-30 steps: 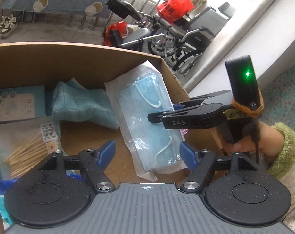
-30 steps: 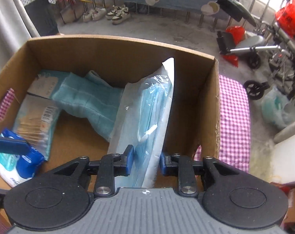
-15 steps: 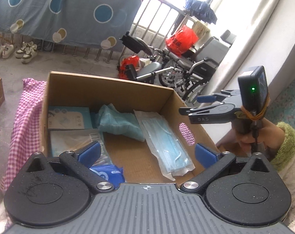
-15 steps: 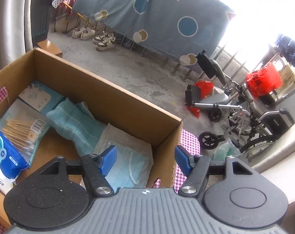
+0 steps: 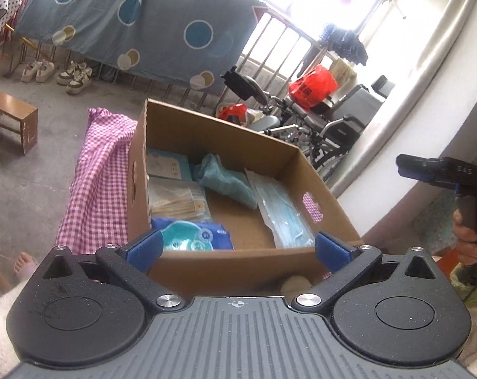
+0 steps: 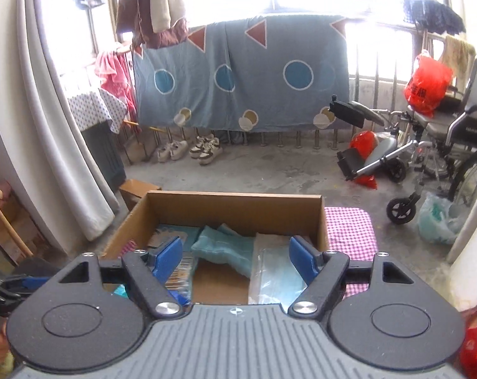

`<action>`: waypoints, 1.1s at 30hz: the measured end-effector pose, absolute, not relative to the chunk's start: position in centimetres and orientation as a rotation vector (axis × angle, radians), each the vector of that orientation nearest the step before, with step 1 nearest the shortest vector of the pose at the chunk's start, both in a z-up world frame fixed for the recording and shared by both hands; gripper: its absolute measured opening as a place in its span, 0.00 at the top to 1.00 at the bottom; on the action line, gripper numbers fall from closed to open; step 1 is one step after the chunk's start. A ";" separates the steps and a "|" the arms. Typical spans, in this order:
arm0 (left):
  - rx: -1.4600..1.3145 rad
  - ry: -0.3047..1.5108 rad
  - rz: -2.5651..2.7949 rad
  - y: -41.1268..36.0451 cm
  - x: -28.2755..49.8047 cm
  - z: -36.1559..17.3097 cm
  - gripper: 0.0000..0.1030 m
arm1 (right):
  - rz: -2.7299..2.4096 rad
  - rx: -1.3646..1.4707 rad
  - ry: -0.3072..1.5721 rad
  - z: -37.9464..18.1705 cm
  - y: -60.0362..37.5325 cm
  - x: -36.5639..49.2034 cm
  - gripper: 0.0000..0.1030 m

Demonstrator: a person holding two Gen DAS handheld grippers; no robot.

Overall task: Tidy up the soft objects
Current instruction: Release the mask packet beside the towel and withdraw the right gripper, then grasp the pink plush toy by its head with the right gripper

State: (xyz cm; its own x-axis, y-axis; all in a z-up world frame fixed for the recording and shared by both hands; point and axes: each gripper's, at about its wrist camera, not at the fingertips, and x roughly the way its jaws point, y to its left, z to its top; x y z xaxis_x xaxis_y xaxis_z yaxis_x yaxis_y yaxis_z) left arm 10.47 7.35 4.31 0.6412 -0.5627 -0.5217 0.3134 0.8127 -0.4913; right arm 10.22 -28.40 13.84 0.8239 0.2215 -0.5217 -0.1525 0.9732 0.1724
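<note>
An open cardboard box (image 5: 219, 126) (image 6: 235, 200) holds a clear pack of blue face masks (image 5: 281, 205) (image 6: 276, 271), a folded teal cloth (image 5: 227, 178) (image 6: 224, 248), a bag of cotton swabs (image 5: 178, 200), a blue wipes pack (image 5: 191, 235) and a light blue packet (image 5: 167, 164). My left gripper (image 5: 236, 249) is open and empty, above the box's near wall. My right gripper (image 6: 235, 260) is open and empty, raised above the box; it also shows in the left wrist view (image 5: 440, 170).
The box sits on a pink checked cloth (image 5: 96, 183) (image 6: 348, 227). A wheelchair (image 6: 427, 145) stands at the right, a small wooden stool (image 5: 11, 120) at the left. Shoes (image 6: 191, 150) line the railing under a hanging blue sheet (image 6: 238, 75).
My right gripper let go of the mask pack, which now lies flat in the box. Both grippers opened wide and pulled up and back from the box.
</note>
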 end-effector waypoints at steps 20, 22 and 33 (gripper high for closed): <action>0.084 1.064 -0.958 -10.7 7.7 -2.9 0.00 | 0.176 0.848 0.844 -6.9 -33.7 -1.6 0.10; 0.120 1.063 -0.969 -11.8 7.7 -3.4 0.00 | 0.192 0.854 0.874 -7.7 -33.4 -1.0 0.10; 0.204 1.134 -1.014 -14.9 8.0 -4.7 0.00 | 0.258 0.904 0.949 -10.5 -33.0 1.1 0.13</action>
